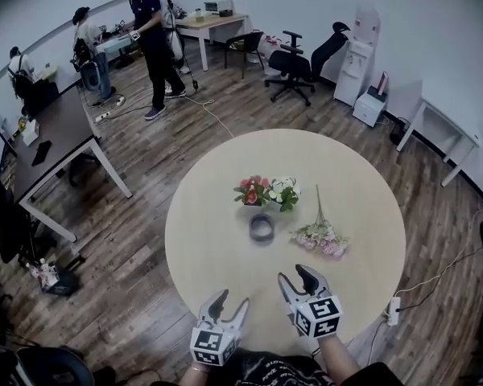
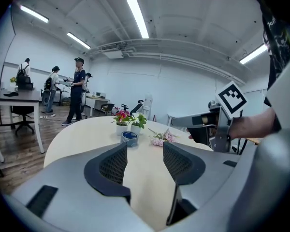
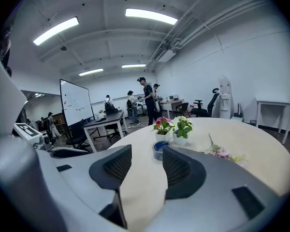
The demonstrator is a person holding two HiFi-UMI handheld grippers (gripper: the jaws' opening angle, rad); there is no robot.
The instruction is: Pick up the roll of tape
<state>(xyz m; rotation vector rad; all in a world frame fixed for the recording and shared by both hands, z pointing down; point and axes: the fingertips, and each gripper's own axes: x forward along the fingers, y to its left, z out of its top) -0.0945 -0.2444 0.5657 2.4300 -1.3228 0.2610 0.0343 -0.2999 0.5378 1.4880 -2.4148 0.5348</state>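
Note:
The roll of tape (image 1: 262, 228), grey with a blue core, lies flat near the middle of the round beige table (image 1: 201, 248). It shows ahead of the jaws in the left gripper view (image 2: 129, 138) and in the right gripper view (image 3: 159, 149). My left gripper (image 1: 231, 302) hovers over the table's near edge, open and empty (image 2: 144, 161). To its right and a little further in, my right gripper (image 1: 296, 277) is also open with nothing between its jaws (image 3: 142, 166). Both point toward the tape and stand well short of it.
Two small potted flowers (image 1: 267, 192) stand just behind the tape. A loose pink flower sprig (image 1: 322, 236) lies to its right. A power strip (image 1: 394, 310) hangs at the table's right edge. Desks, office chairs (image 1: 294, 63) and people (image 1: 151, 39) fill the far room.

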